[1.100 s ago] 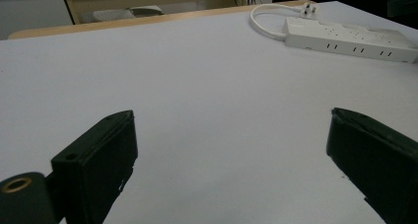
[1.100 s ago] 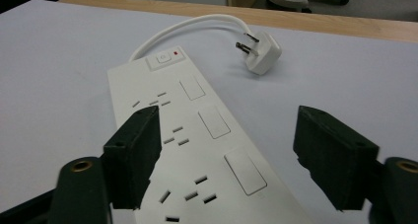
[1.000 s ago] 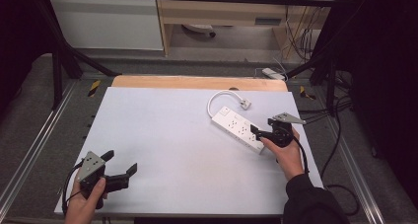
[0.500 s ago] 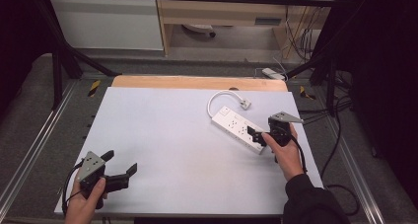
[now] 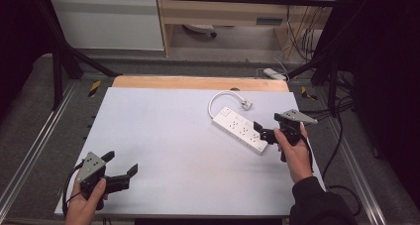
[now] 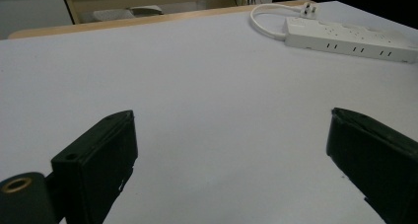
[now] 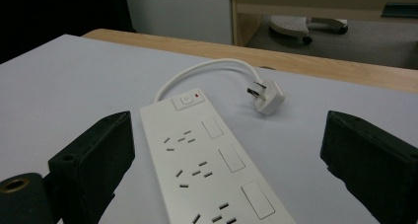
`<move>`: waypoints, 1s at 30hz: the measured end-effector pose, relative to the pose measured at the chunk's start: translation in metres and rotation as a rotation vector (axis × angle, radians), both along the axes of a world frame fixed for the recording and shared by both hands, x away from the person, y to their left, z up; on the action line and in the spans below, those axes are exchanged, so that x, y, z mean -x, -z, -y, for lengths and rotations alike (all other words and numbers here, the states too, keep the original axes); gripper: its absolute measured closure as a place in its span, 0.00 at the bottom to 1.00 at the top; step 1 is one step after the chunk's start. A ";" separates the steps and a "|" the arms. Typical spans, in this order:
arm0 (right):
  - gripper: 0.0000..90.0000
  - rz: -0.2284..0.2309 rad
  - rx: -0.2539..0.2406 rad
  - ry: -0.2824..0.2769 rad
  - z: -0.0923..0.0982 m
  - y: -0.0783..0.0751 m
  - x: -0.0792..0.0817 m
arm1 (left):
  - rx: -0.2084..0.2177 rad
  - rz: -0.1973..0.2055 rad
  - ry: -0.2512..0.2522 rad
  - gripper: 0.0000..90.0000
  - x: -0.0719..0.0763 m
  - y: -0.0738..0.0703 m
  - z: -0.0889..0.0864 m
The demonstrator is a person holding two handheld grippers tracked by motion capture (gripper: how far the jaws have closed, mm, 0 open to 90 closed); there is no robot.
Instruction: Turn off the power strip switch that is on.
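A white power strip [image 5: 240,130] lies at an angle on the right half of the white tabletop [image 5: 168,131]. Its short cable [image 5: 214,102] loops round to a plug [image 5: 245,104] lying beside it. My right gripper [image 5: 261,132] is open, its jaws reaching either side of the strip's near end. In the right gripper view the strip [image 7: 207,169] runs up between the two black jaws, with its switch [image 7: 187,99] and plug [image 7: 266,96] beyond. My left gripper [image 5: 121,163] rests open at the near left corner, holding nothing. From there the strip [image 6: 350,39] lies far off.
A wooden strip [image 5: 198,83] borders the table's far edge. Metal frame rails [image 5: 34,150] run along both sides. Beyond the table, a white device [image 5: 274,74] lies on the floor, and cables [image 5: 341,111] hang at the right.
My right gripper has edged left, closer over the power strip's near end. The left gripper has stayed put.
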State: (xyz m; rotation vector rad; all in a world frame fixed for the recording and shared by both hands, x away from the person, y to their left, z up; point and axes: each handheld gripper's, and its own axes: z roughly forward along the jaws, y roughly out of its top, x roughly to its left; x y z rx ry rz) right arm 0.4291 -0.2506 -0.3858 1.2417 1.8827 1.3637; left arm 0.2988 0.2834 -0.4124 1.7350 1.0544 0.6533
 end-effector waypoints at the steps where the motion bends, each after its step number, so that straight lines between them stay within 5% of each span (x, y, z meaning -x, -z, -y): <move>1: 0.09 0.005 -0.004 -0.002 0.001 -0.001 0.001 | 0.001 0.000 0.000 0.06 0.000 0.000 0.000; 16: 0.05 0.108 0.002 -0.005 0.016 -0.014 0.026 | 0.001 -0.001 -0.001 0.06 0.000 0.000 0.000; 30: 0.03 0.144 0.011 0.032 0.034 -0.008 0.048 | 0.001 -0.001 -0.002 0.06 0.000 0.000 0.000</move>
